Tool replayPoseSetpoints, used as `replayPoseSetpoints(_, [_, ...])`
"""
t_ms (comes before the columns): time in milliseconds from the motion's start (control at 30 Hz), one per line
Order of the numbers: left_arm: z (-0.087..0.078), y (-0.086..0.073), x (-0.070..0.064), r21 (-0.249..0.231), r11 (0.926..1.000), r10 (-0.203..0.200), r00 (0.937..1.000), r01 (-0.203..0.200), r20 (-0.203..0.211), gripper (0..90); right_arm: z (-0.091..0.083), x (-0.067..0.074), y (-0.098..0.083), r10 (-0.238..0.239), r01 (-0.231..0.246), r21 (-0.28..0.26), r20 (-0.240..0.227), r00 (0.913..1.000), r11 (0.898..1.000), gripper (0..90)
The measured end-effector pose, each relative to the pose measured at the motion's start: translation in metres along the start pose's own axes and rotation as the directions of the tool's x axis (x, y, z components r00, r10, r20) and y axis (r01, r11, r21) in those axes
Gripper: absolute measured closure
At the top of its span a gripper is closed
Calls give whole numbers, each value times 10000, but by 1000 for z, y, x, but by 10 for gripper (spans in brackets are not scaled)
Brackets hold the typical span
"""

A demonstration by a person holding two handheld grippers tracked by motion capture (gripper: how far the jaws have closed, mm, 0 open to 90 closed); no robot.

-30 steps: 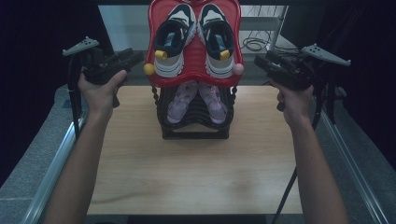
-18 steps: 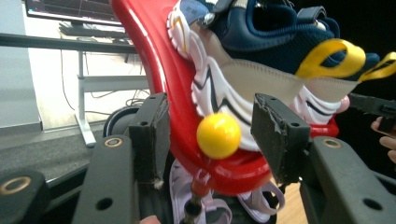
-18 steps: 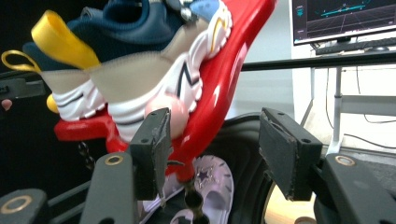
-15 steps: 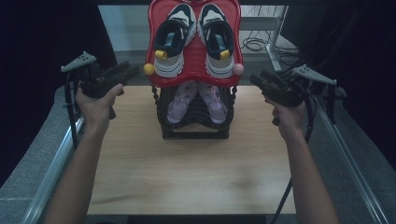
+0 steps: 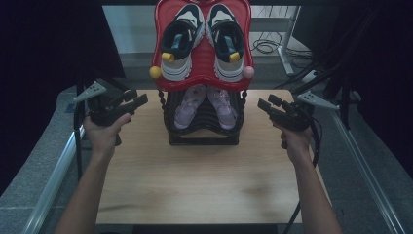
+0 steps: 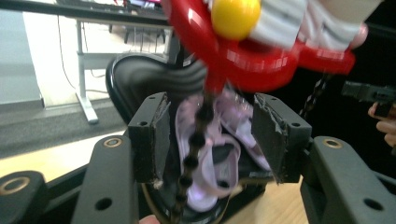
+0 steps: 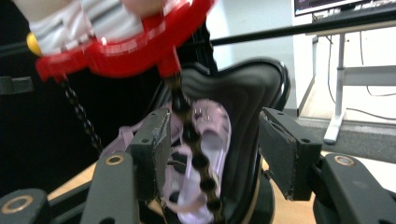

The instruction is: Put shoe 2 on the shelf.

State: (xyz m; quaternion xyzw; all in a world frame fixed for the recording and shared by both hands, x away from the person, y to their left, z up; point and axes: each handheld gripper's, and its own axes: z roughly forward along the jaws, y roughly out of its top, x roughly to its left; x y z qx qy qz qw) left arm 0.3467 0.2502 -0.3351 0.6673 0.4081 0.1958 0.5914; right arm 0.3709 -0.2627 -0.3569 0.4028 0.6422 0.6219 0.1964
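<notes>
Approach stage at a two-tier shoe rack [image 5: 202, 117] standing at the far middle of the desk [image 5: 195, 185]. The left gripper [image 5: 139, 99] and right gripper [image 5: 265, 104] flank the rack at the height of its lower black tier, each pointing inward, both with jaws wide apart and nothing between the pads. The things nearest them are the lilac sandals [image 5: 204, 105], lying side by side on the lower tier, toes toward the person; a pair of sneakers [image 5: 202, 41] rests on the red upper tray [image 5: 160, 73]. In the left gripper view the sandals [image 6: 210, 149] lie ahead between the open jaws, behind a beaded black post [image 6: 194, 154]; the right gripper view shows the same sandals [image 7: 205, 140] and post [image 7: 196, 149] from the other side. Neither gripper touches shoe or rack. The next move probably calls for each gripper to pass around its post, straddle a sandal's side or strap, and close before lifting clear beneath the red tray.
</notes>
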Motion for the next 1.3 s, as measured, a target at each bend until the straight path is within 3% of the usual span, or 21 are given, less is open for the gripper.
replayPoseSetpoints(200, [4,-32,1,479,9988,-113,9999,110,58,468,0,-2,-25,61,-58,447,-52,10000,9990,451])
replayPoseSetpoints(333, [7,-52,-2,863,9962,74,10000,-77,37,467,0,-2,-45,119,-110,719,-125,9999,9974,452])
replayPoseSetpoints(467, [9,-74,-8,1246,9918,288,9996,-289,30,463,-1,-3,-65,194,-184,941,-92,9998,9954,452])
replayPoseSetpoints(567, [11,-91,-10,1609,9868,148,9995,-189,264,455,-2,-4,-80,318,-301,1166,-131,9994,9927,451])
replayPoseSetpoints(667, [13,-108,-13,1907,9814,167,9995,-218,283,453,-5,-7,-93,584,-545,1280,-273,9979,9903,451])
replayPoseSetpoints(733, [14,-122,-15,2076,9781,76,9995,-136,296,452,-8,-8,-106,517,-475,1514,-236,9984,9873,451])
replayPoseSetpoints(1033, [18,-145,-15,2468,9690,45,9997,-102,234,451,-14,-9,-136,764,-714,1736,-222,9968,9822,449])
replayPoseSetpoints(1133, [19,-147,-14,2576,9661,130,9995,-195,272,448,-16,-10,-136,830,-772,1640,-284,9961,9834,449])
replayPoseSetpoints(1300, [15,-150,-11,2520,9677,-8,9995,-75,329,444,-24,-8,-130,763,-720,1356,-269,9967,9881,445])
